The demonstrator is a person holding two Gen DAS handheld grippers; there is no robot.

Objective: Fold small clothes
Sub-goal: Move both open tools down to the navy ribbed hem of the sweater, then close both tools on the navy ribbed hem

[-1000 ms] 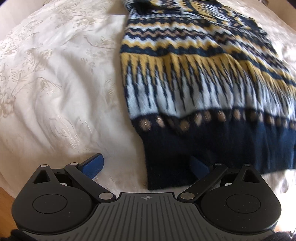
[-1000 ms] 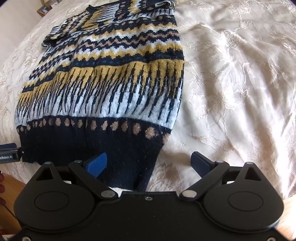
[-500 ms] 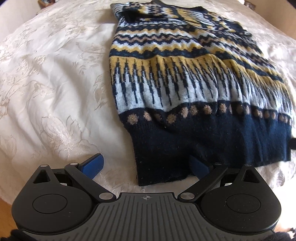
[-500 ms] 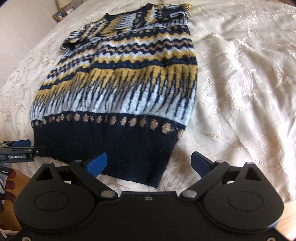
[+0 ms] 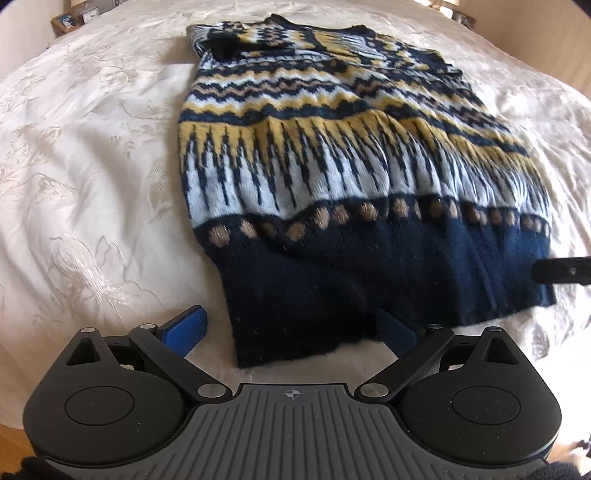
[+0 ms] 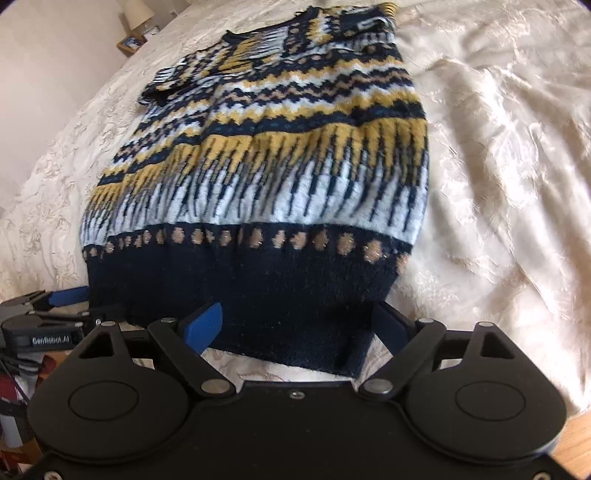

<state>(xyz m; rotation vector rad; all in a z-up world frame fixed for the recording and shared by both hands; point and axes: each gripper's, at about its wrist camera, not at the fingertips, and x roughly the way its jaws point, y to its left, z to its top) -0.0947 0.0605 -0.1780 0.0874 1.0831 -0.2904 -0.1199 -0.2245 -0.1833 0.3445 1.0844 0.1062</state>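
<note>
Both claws straddle the sweater's [image 5: 351,206] navy hem corners.

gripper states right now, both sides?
Left gripper: open, jaws on either side of the sweater hem corner, not clamped.
Right gripper: open, jaws have just been closing around the hem, not gripping yet.

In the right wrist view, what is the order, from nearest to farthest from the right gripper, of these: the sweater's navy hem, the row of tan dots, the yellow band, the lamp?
1. Navy hem, lying between the right gripper's open fingers.
2. Row of tan dots, just above the hem.
3. Yellow band, mid-sweater.
4. Lamp, top left, beyond the bed.
</note>
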